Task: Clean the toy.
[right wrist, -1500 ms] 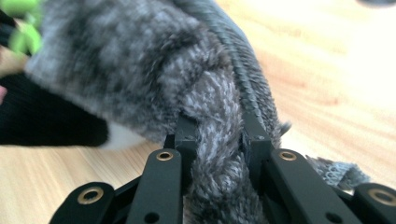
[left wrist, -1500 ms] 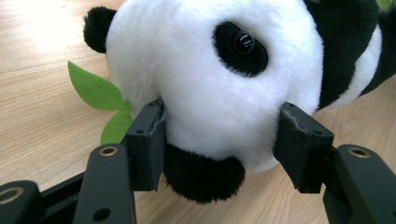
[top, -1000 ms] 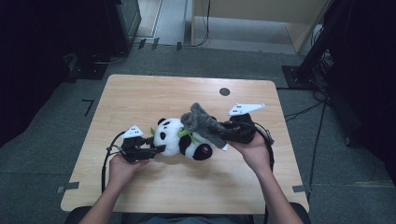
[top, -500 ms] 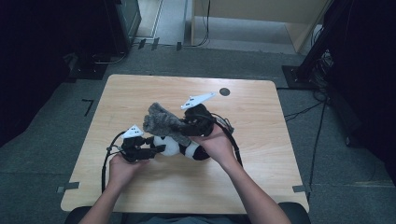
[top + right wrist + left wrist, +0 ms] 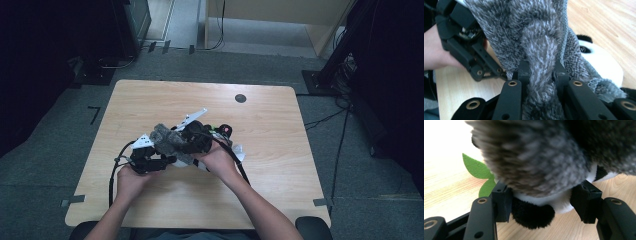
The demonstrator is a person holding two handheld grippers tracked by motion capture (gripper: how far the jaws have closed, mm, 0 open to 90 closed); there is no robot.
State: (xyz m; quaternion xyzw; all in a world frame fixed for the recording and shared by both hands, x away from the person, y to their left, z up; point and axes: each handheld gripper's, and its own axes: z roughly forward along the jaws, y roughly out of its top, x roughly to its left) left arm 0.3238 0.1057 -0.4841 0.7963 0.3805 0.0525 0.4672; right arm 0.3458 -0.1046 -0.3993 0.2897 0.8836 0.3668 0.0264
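Left claw [image 5: 541,202] grips the panda [image 5: 544,202] on the surface [image 5: 280,125], right claw [image 5: 540,70] pinches the grey cloth [image 5: 536,37]; drape it centred, keeping panda pinned.

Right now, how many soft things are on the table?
2: a panda in the left gripper, and a grey cloth in the right gripper, draped over it.

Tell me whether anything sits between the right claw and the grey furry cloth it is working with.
Nothing visible does. The right claw is already shut on a bunched fold of the grey furry cloth, its jaws pinching the fur directly. The cloth drapes over the panda plush, which the left claw grips on the table.
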